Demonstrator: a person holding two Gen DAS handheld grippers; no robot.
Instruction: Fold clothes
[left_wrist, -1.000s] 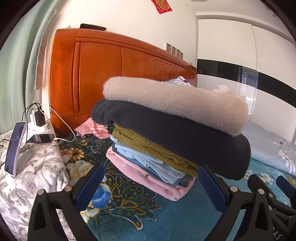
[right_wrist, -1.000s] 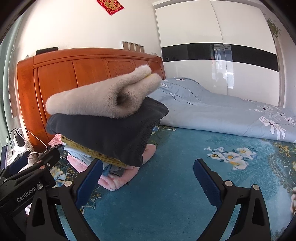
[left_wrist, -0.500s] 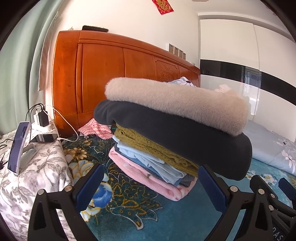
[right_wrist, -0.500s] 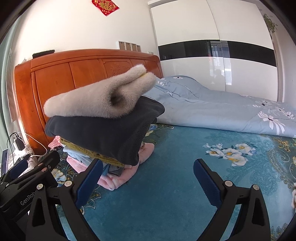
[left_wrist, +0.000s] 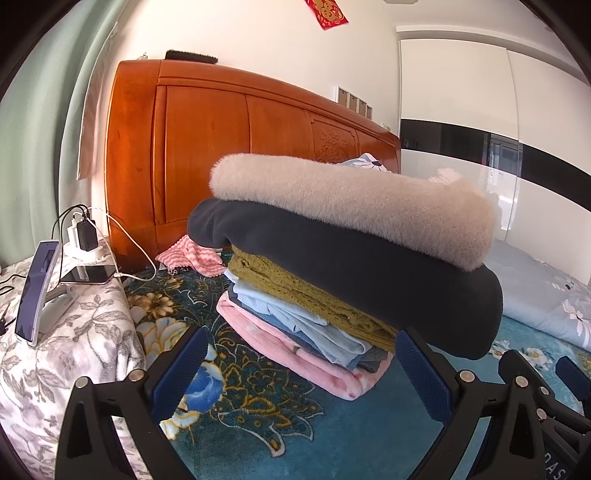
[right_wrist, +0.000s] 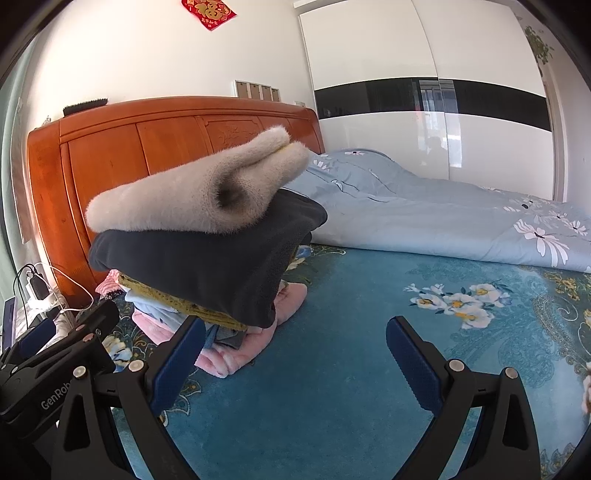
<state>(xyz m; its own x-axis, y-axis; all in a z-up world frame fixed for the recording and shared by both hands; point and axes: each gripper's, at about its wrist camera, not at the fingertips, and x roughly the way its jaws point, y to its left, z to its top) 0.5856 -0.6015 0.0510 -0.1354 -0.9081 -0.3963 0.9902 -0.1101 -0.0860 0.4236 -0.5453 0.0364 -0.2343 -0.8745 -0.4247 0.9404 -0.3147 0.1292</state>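
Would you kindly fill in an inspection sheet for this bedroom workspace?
Surface: teal floral bedspread.
Job's things: stack of folded clothes, beige fluffy garment on top, pink one at the bottom.
Clutter: pink striped cloth by the headboard; phone.
Grippers: left gripper and right gripper open, empty.
Cables: white charger cable.
Surroundings: wooden headboard, blue quilt, white wardrobe.
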